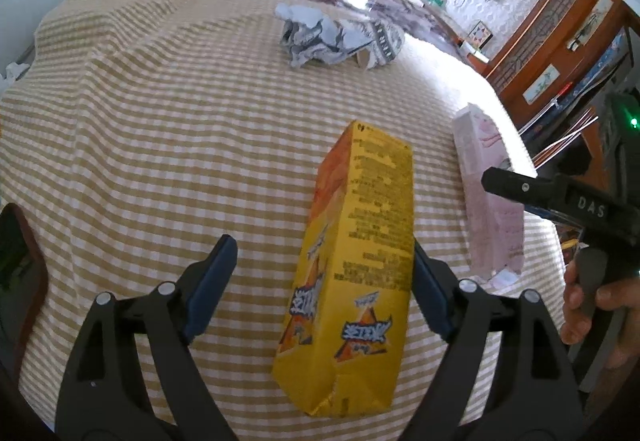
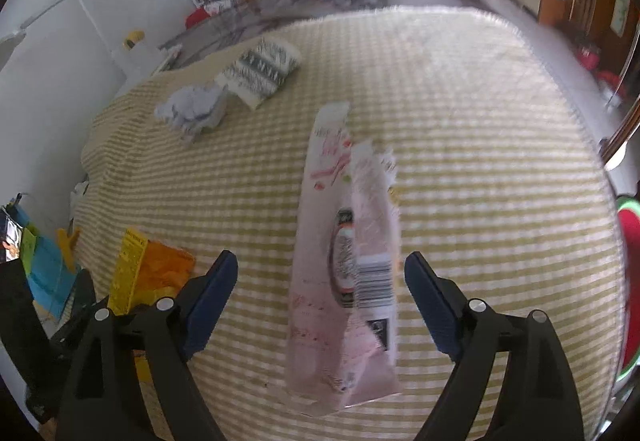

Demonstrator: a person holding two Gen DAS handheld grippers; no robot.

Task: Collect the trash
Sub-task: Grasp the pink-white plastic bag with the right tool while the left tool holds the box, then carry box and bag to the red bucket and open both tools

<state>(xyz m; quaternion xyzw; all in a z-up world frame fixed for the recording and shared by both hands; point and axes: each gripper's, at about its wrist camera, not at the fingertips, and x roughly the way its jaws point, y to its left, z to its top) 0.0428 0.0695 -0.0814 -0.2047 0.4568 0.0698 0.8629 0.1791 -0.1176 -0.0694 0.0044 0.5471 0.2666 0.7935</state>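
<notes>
A yellow snack box lies on the checked tablecloth between the fingers of my left gripper. The gripper is open: its right pad sits at the box's edge and its left pad stands well clear. A torn pink carton lies lengthwise between the wide-apart fingers of my right gripper, touching neither pad. In the left wrist view the pink carton lies right of the yellow box, with a right gripper finger over it. Further back lie a crumpled grey paper and a grey-patterned packet.
The crumpled paper and patterned packet sit at the back left in the right wrist view. The yellow box shows at lower left. A hand holds the right gripper's handle. The table edge curves close on the right.
</notes>
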